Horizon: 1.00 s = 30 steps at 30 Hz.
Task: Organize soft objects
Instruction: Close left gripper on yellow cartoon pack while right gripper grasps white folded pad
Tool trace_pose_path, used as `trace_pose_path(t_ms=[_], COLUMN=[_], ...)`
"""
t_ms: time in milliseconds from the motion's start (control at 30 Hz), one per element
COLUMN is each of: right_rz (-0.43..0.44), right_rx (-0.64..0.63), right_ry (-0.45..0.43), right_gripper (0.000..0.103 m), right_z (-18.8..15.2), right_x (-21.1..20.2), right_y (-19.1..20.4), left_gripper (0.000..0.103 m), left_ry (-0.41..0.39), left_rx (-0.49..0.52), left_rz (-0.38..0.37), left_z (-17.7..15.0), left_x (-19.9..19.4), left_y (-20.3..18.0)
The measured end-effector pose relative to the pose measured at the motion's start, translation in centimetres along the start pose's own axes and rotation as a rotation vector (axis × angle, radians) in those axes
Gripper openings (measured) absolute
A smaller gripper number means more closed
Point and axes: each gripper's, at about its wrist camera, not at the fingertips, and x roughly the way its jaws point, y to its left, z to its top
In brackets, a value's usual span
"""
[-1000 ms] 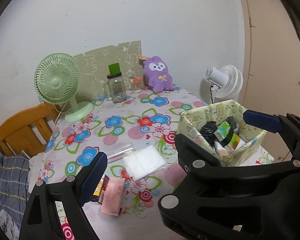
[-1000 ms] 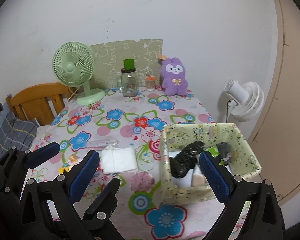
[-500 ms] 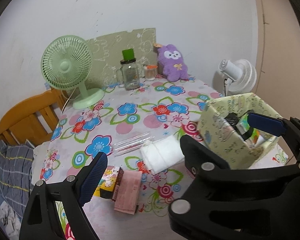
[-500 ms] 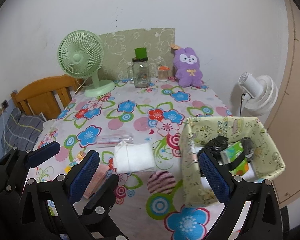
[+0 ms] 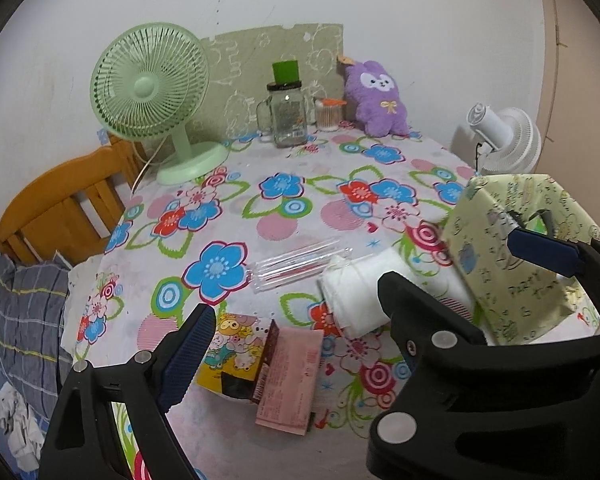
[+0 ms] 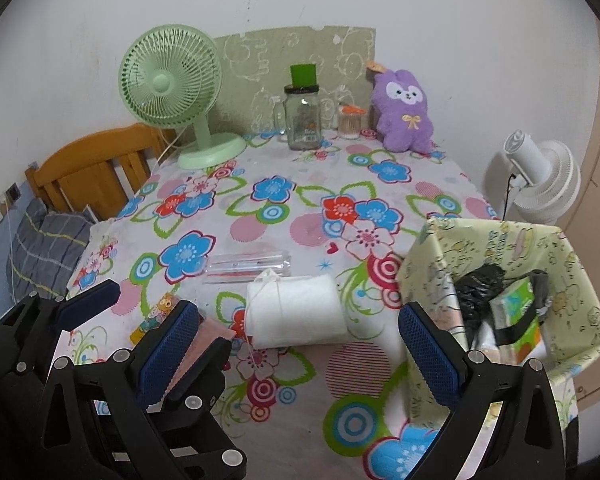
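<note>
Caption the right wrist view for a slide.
Open right gripper hovers over white pad bundle beside the green fabric bin on the floral table.

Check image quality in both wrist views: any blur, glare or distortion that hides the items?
Left wrist view: sharp, evenly lit, strong fisheye bending; the right claw's body hides part of the white roll. Right wrist view: equally sharp, dark corner vignette, soft shadows only; the roll and the fabric bin show clearly. No glare beyond small glints on the glass jar.

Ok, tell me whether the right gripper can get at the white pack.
Probably yes. The right gripper is open and empty, and the white pack lies in the open straight ahead, with the bin off to one side.
</note>
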Motion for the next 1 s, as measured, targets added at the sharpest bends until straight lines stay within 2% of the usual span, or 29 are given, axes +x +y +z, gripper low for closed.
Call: trace_pose_path(t_ms=[500,633,867,1000], right_rz=[0.001,-0.002,0.004,0.003], right_rx=[-0.016,-0.008,-0.011,-0.02], right_ry=[0.094,0.123,0.155,0.176], right_gripper=[0.101,0.101,0.101,0.101], right_z=[-0.2,-0.3,-0.4,-0.6], right_x=[4.8,6.2,8.1,9.1], right_y=[1.4,1.4,1.9,2.1], left_gripper=[0.086,0.085,0.078,0.071], left_ry=[0.097,0.117,0.16,0.187], left_rx=[-0.055,-0.074,-0.1,-0.109], left_rz=[0.0,0.026,0.041,0.041], left_z=[-1.1,-1.4,-1.8,-2.2], left_x=[4.3,5.4,7.0,7.9], left_y=[2.5,3.2,4.6,5.0])
